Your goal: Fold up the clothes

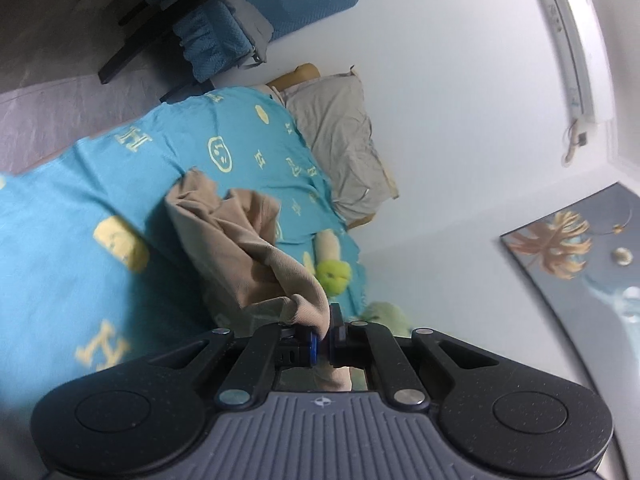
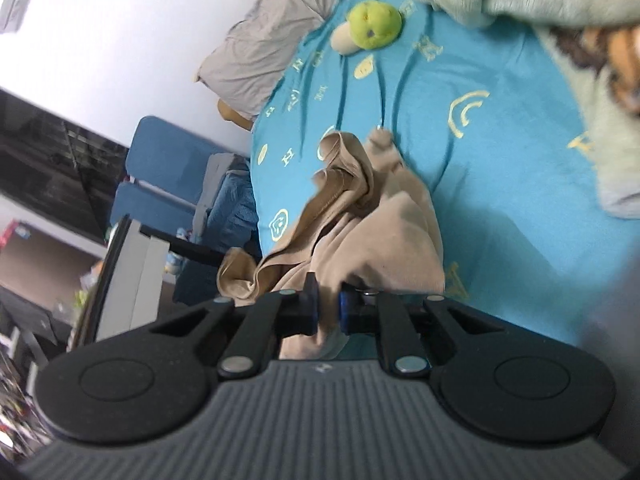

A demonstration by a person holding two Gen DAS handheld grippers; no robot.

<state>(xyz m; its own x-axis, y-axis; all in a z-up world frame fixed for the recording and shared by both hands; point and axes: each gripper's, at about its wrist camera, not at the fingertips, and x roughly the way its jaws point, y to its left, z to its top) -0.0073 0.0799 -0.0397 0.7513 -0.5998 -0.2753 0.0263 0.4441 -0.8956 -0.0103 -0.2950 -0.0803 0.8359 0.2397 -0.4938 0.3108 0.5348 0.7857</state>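
Observation:
A beige garment [image 1: 236,240] hangs crumpled over a bed with a turquoise patterned sheet [image 1: 80,184]. My left gripper [image 1: 325,340] is shut on one edge of the garment and holds it up. In the right wrist view the same beige garment [image 2: 384,232] trails from the bed sheet [image 2: 500,152] toward my right gripper [image 2: 328,312], which is shut on another part of its edge. The cloth between the two grips is bunched and twisted.
A grey pillow [image 1: 340,140] lies at the head of the bed by the white wall. A green plush toy [image 2: 374,24] sits on the sheet. A pale green fuzzy blanket [image 2: 560,8] lies at the bed's far side. A blue chair [image 2: 160,168] stands beside the bed.

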